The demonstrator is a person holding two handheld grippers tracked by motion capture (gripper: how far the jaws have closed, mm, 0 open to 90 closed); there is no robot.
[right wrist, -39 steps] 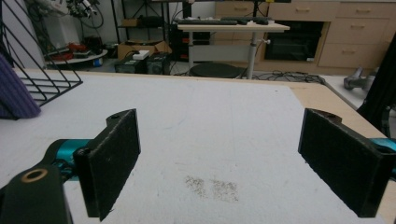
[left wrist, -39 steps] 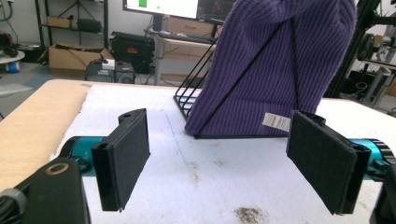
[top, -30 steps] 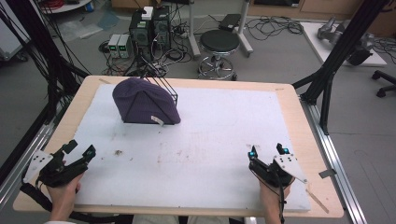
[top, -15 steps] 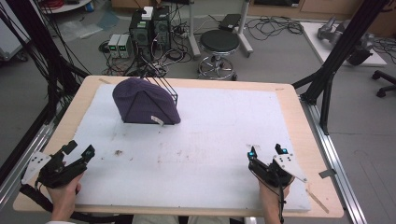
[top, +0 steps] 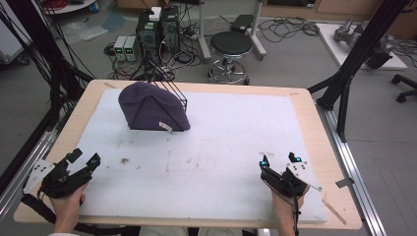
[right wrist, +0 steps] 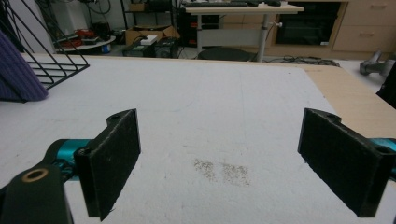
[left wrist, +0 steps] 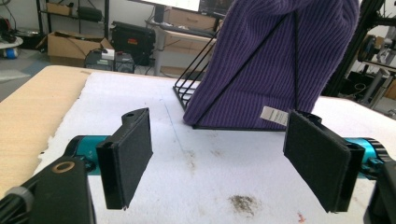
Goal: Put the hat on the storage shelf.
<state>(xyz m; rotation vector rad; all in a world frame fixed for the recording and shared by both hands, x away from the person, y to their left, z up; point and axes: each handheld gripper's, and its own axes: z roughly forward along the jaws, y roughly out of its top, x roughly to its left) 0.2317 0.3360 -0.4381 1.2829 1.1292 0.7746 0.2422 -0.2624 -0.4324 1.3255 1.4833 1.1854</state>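
My left tongs [top: 83, 159] sit low at the lower left of the high view, jaws spread wide with nothing between them. My right tongs [top: 279, 161] rest at the lower right, jaws spread just as wide and also holding nothing. The purple knit hat [top: 152, 107] stands in the upper left part of the white mat, pulled over a black wire rack [top: 173, 93] whose thin rods poke out behind it toward the frame's top.

I judge the step in hand is the reach for the hat, and my left tongs are the nearer pair. In the left gripper view the hat fills the upper centre, well beyond my pads [left wrist: 133, 156]. I should go in with the jaws kept wide, aim at the loose lower hem near the small white label [left wrist: 274, 115], and close on cloth alone, not on the wire under it. A pull up along the slanted rod should free it; a sideways tug might drag the light rack across the worktop [top: 83, 105].

The hat is soft, ribbed and stretchy. The rack is stiff and thin. The mat looks matte, slightly grainy, and carries a few dark specks.
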